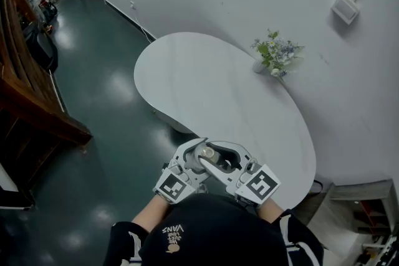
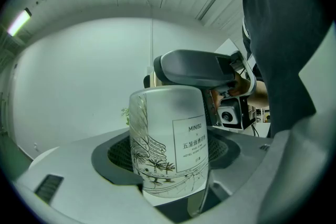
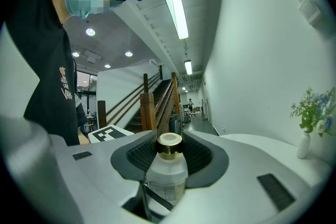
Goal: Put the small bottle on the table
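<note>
Gold cap (image 3: 169,140) over a frosted, labelled body: small bottle (image 2: 169,139), one item, upright. It is held aloft about over the near edge of the white bench (image 1: 206,84), not resting on it.

Grip, left gripper (image 2: 170,148): fingers clenched on the bottle's body, low down.

Grip, right gripper (image 3: 170,157): fingers stand wide to either side of the same bottle, with the cap clear between the pads. Whether they bear on the body no view settles.

Also on bench: vase of flowers (image 1: 273,54), far side by the wall, well apart.

Handling note, as judged: carry inward from the edge to bare bench and keep the bottle plumb. Lower until the base sits flat, and only then let the fingers go. Draw them off sideways so the light item is not tipped.
</note>
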